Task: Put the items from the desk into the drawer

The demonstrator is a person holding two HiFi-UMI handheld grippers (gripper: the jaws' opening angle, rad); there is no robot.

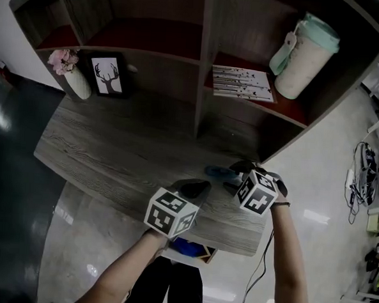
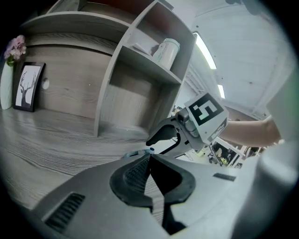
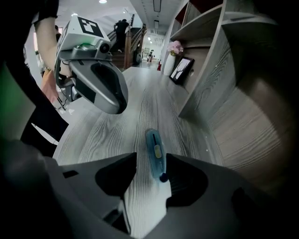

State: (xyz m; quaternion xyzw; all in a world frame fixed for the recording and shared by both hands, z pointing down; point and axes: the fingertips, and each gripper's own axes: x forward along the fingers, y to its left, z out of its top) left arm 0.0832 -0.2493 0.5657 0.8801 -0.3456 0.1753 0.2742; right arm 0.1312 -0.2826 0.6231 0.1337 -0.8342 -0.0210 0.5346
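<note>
Right gripper view: right gripper [image 3: 150, 161] jaws apart; slim blue plastic utility knife [image 3: 154, 148] between them, nearer the right pad.
Jaws: we centre, lower, close gently.

office: desk [image 1: 112, 156] w/ shelf unit [image 1: 202, 52]

A shelf unit [image 1: 201, 65] is set along the back of the worktop [image 1: 112, 156]. At the rear left of the worktop a vase [image 1: 75, 80] is placed, with a framed picture [image 1: 109, 75] just beside it on its right. In a shelf compartment to the right a booklet [image 1: 241, 83] is laid flat, with a flask [image 1: 304, 55] stood to its right. Near the front right edge of the worktop a utility knife [image 3: 155, 151] is laid, between the fingers [image 3: 180, 175] of the right gripper [image 3: 150, 163]. A drawer [image 1: 202, 254] is seen under the front edge.
</note>
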